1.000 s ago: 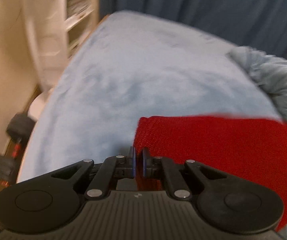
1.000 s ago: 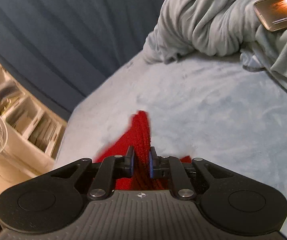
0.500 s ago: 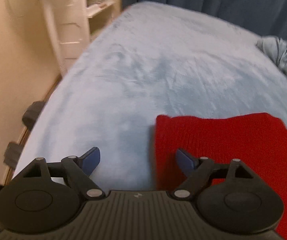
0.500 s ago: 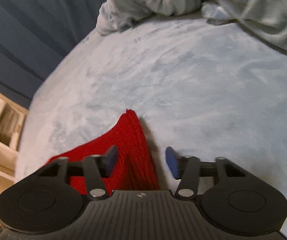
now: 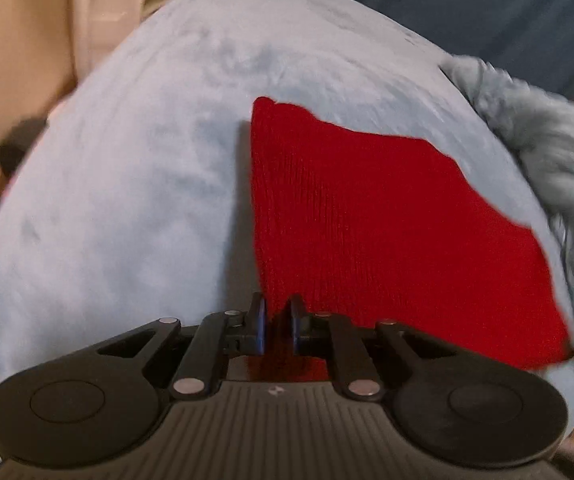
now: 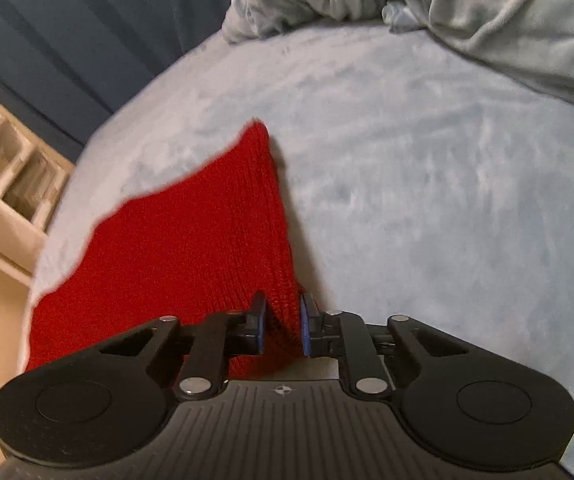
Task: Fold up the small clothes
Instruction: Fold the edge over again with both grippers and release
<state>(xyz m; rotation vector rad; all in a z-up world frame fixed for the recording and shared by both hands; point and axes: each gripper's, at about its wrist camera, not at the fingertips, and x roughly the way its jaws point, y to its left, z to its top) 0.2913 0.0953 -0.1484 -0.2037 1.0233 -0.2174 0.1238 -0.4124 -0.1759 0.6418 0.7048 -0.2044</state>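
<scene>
A red knitted cloth lies on the pale blue fleece bed cover. My left gripper is shut on the cloth's near left edge. In the right wrist view the same red cloth stretches away to the left. My right gripper is shut on its near right edge, with the red knit pinched between the blue pads. The far corner of the cloth rests on the bed cover.
A crumpled grey-blue blanket is heaped at the far side of the bed, and shows at the right in the left wrist view. A dark blue curtain hangs behind. White shelving stands off the bed's left edge.
Half a second ago both grippers were open over the cloth. Both have since shut on its near edge, and the cloth now stretches away from them.
</scene>
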